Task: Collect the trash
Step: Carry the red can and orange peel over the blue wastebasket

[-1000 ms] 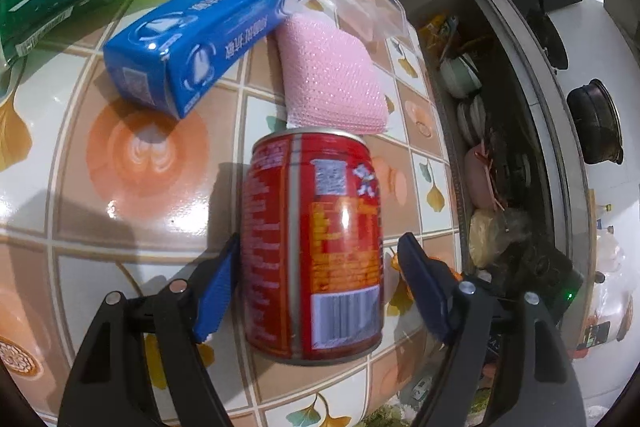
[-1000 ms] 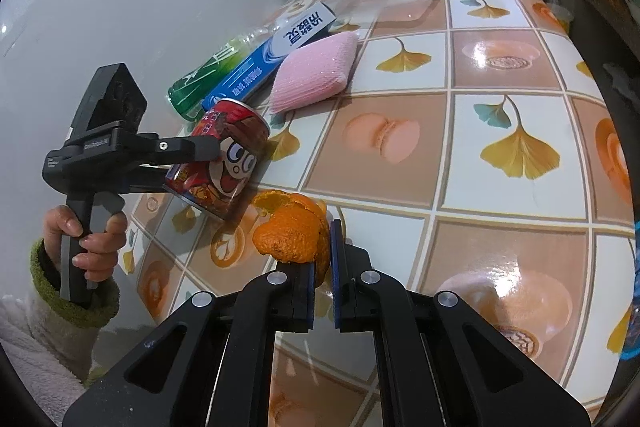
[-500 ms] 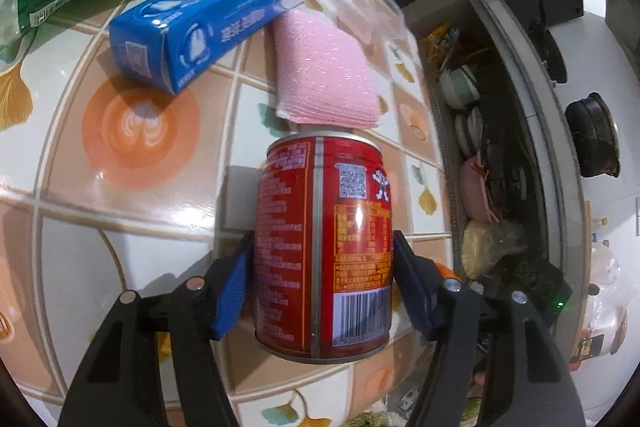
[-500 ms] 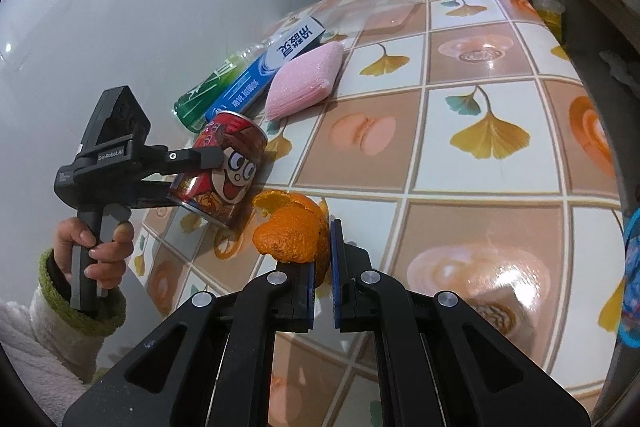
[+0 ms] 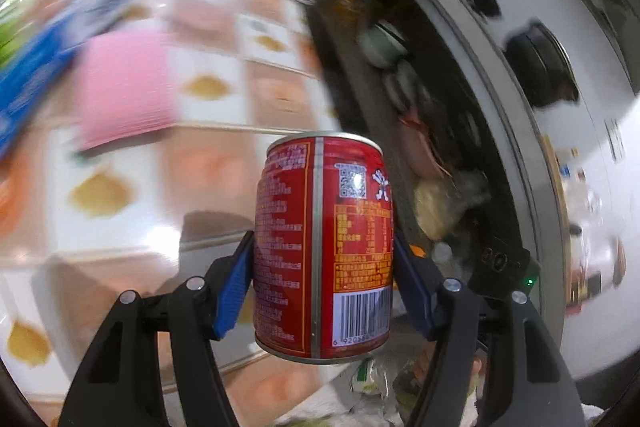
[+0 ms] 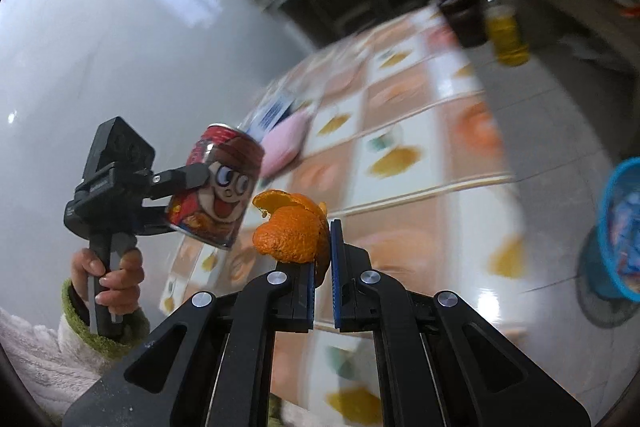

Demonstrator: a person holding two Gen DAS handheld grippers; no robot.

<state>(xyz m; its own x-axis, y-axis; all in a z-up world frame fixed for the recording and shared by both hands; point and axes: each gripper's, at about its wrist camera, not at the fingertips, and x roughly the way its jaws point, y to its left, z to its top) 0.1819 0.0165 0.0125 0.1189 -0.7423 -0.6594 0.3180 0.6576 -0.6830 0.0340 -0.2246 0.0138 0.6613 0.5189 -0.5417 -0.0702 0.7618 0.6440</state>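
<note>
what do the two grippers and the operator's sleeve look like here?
Both grippers are black plastic with silver rivets and blue pads: left gripper, right gripper. From the right wrist view, the left one has a boxy black camera block on a pistol handle. The sleeve is fuzzy white with a green cuff.

Black handheld grippers, fleecy sleeve

Right gripper (image 6: 330, 259): matte black linkage arms, silver rivets, blue-padded fingers (image 6: 336, 267). Left gripper (image 5: 322, 291) alike. Hand (image 6: 114, 277) wears a pale fleece sleeve (image 6: 48, 351), green-cuffed.
</note>
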